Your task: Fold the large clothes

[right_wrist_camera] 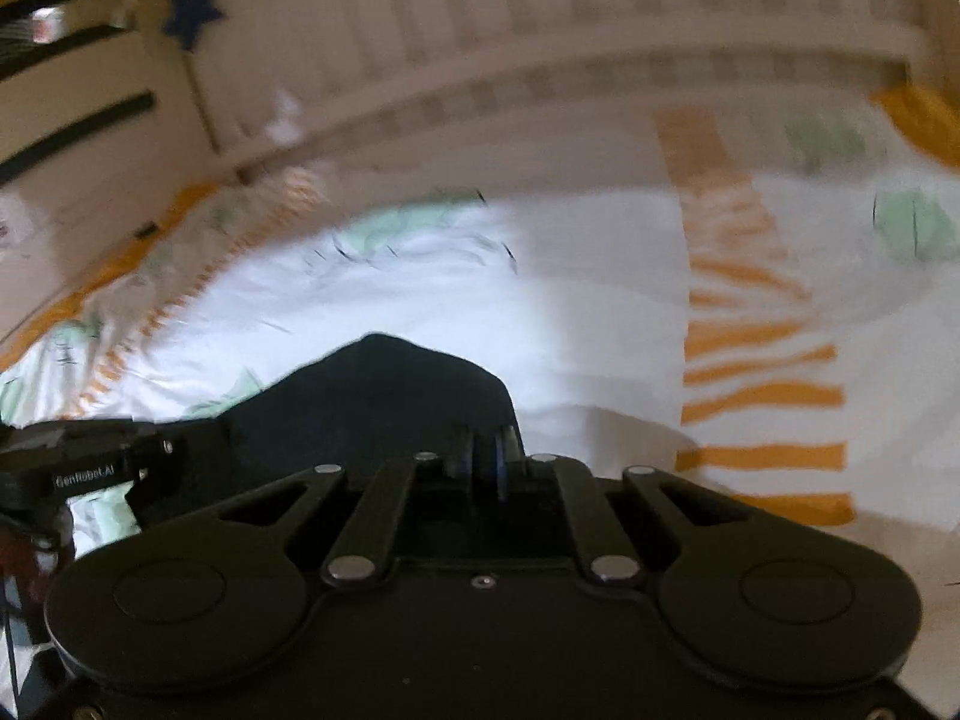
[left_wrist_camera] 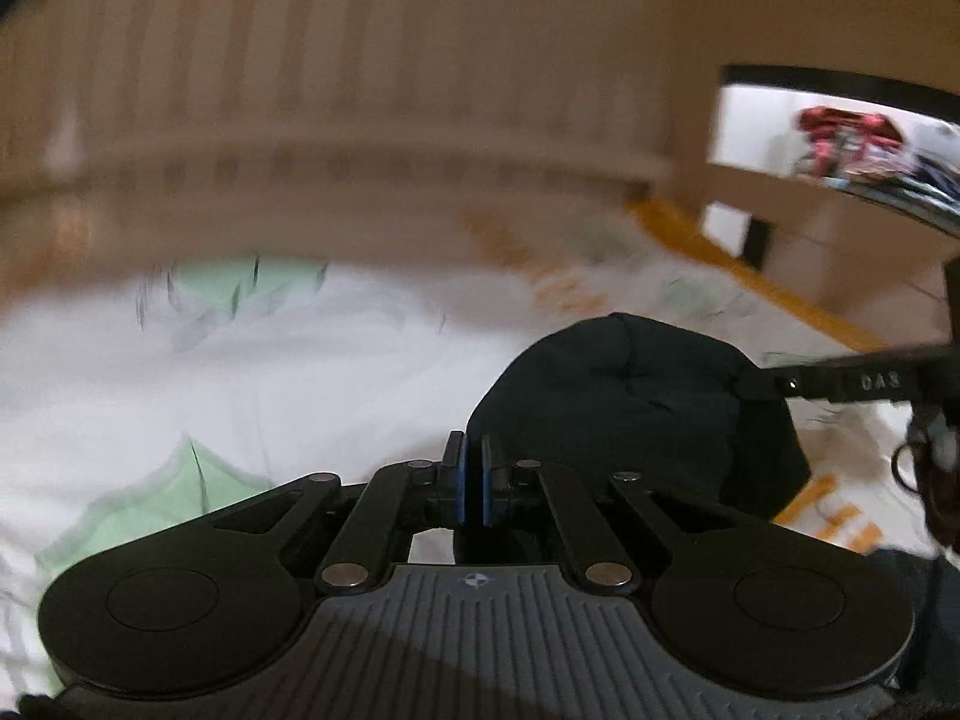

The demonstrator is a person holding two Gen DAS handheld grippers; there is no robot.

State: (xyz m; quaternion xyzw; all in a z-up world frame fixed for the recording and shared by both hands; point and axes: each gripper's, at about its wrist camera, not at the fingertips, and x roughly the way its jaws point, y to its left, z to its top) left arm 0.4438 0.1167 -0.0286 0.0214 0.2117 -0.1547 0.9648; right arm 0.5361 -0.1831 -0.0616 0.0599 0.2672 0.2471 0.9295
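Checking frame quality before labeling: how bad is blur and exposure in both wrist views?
Left wrist: headboard and bedsheet smeared by motion blur; left gripper and dark garment sharper. Right wrist: same smear on the background, sheet centre blown out near white, right gripper underexposed against the garment. Fisheye bends the headboard rail in both.

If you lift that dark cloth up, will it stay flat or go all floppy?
Probably floppy: the dark cloth already bunches and creases where the right gripper pinches it. It likely hangs down from the left gripper too. It looks light, resting softly on the bedsheet.
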